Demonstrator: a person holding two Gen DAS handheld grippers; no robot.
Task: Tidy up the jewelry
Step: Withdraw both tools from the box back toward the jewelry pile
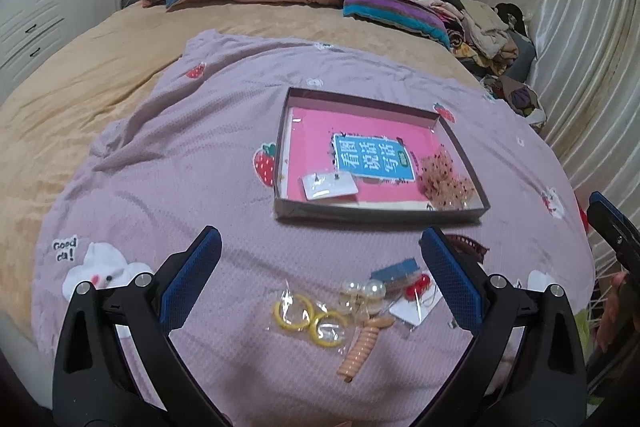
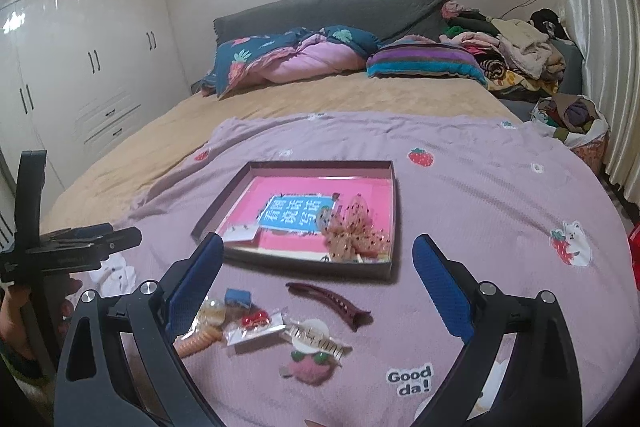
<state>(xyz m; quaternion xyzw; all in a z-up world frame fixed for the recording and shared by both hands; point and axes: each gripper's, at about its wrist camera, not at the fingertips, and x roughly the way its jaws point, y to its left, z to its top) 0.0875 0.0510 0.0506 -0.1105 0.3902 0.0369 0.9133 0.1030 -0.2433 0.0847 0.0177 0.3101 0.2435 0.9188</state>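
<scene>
- You have one shallow box on the bed, with two things in it: one earring card and one dotted mesh bow.
- Two yellow hoops lie in clear wrap.
- One orange spiral hair tie.
- One dark red hair clip.
- One pink fuzzy clip.
- One blue block.

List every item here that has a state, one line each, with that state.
Left gripper: open, empty.
Right gripper: open, empty.
Shallow dark cardboard box: lidless, holds a white earring card and a tan dotted mesh bow.
Dark red hair clip: closed, outside the box.
</scene>
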